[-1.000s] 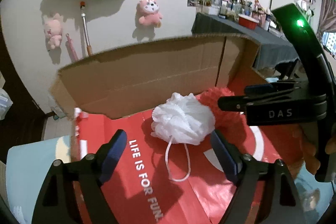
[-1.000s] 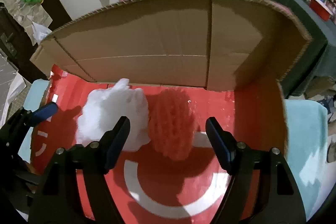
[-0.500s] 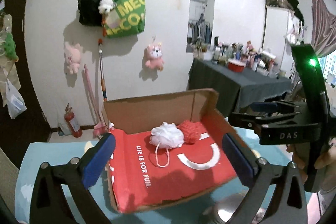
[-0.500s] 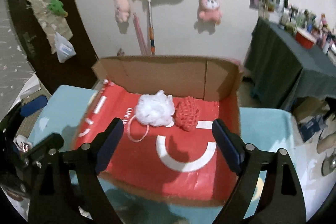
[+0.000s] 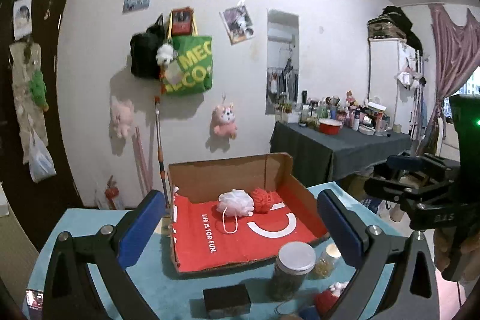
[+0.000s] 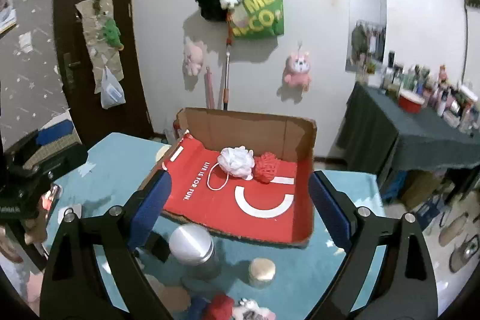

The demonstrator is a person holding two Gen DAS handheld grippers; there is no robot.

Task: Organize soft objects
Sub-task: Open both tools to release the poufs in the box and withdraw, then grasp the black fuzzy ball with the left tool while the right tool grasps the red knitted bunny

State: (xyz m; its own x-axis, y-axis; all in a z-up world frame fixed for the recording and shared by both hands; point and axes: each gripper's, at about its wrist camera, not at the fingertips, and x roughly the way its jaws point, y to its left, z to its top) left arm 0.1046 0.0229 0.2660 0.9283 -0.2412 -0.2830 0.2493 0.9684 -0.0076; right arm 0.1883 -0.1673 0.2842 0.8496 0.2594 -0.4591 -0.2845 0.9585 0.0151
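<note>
In right view only, dark door (image 6: 99, 44)

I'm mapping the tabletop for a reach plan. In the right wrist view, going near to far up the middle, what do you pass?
Small gold-lidded jar → near edge of the cardboard box → white curved mark → red bath pouf → box's back wall.

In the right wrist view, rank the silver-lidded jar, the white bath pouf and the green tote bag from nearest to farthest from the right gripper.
1. silver-lidded jar: on the table just ahead of the right gripper, lower left.
2. white bath pouf: at the back of the red box.
3. green tote bag: hanging on the far wall.
</note>
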